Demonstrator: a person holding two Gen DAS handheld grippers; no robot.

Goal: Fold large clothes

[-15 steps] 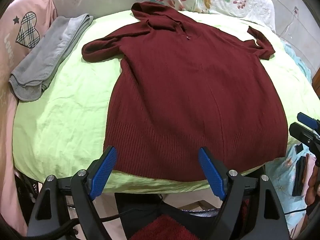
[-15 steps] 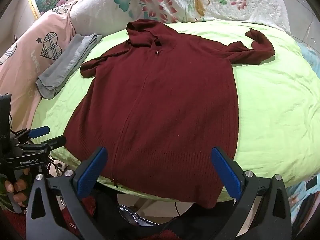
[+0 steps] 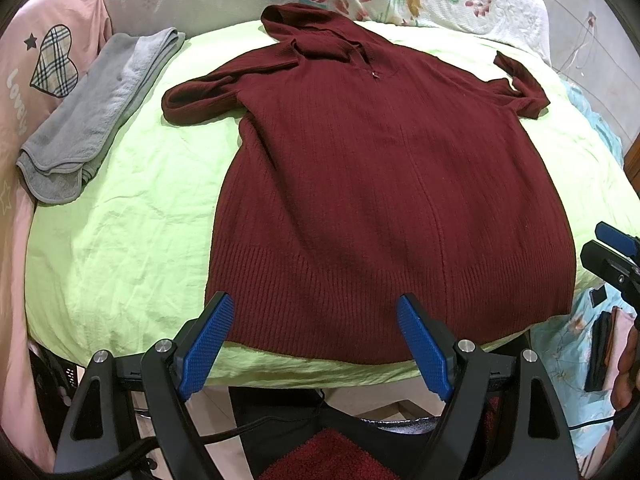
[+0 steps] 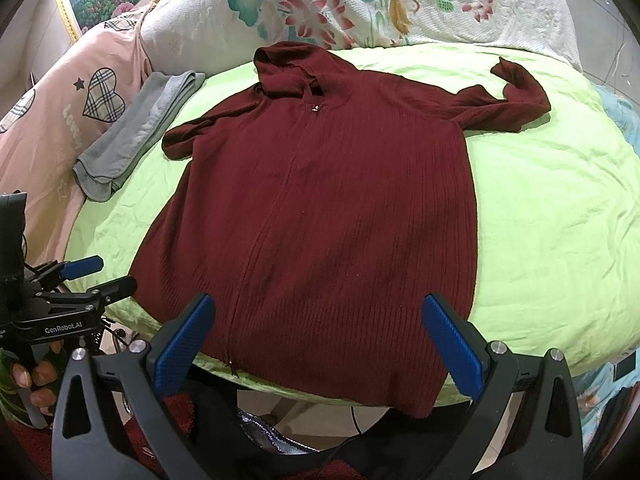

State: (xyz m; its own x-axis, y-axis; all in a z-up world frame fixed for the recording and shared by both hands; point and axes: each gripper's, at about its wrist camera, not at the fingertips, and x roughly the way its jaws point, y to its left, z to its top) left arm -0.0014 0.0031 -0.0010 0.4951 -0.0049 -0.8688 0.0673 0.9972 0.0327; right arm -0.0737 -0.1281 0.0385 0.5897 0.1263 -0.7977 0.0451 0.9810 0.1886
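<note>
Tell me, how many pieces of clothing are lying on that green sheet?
2: a maroon hooded sweater spread flat mid-sheet, and a folded grey garment at its left edge. Others may lie out of view.

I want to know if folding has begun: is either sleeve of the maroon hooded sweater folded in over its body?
No, the maroon hooded sweater lies flat on the green sheet with both sleeves spread outward.

Showing on both the left gripper and the right gripper: black frames, blue textured pads, silver screws. Reading "GenRobot.AI" in white beside the hooded sweater. Trailing black cable; showing bare fingertips.
</note>
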